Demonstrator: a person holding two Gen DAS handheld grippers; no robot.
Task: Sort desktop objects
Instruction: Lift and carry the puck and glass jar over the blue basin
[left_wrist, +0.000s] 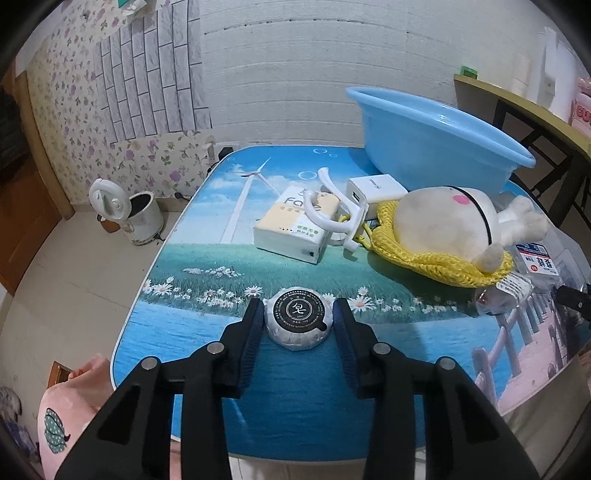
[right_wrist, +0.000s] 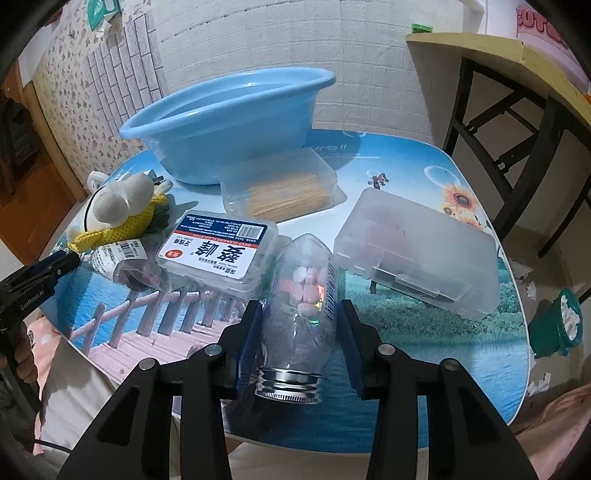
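Note:
In the left wrist view my left gripper (left_wrist: 298, 308) is shut on a round white wrapped soap (left_wrist: 298, 318) with a black label, at the table's near edge. In the right wrist view my right gripper (right_wrist: 300, 310) is shut on a clear bottle (right_wrist: 303, 295) with a metal cap, lying on its side and holding pink and white tablets. A blue basin (right_wrist: 225, 122) stands at the back; it also shows in the left wrist view (left_wrist: 432, 140).
A tissue pack (left_wrist: 295, 225), white charger (left_wrist: 375, 188), white hook (left_wrist: 332, 210) and a plush toy (left_wrist: 450, 225) on yellow mesh lie mid-table. A floss box (right_wrist: 218, 251), toothpick box (right_wrist: 284, 188) and frosted case (right_wrist: 417, 251) surround the bottle. A kettle (left_wrist: 129, 214) stands on the floor.

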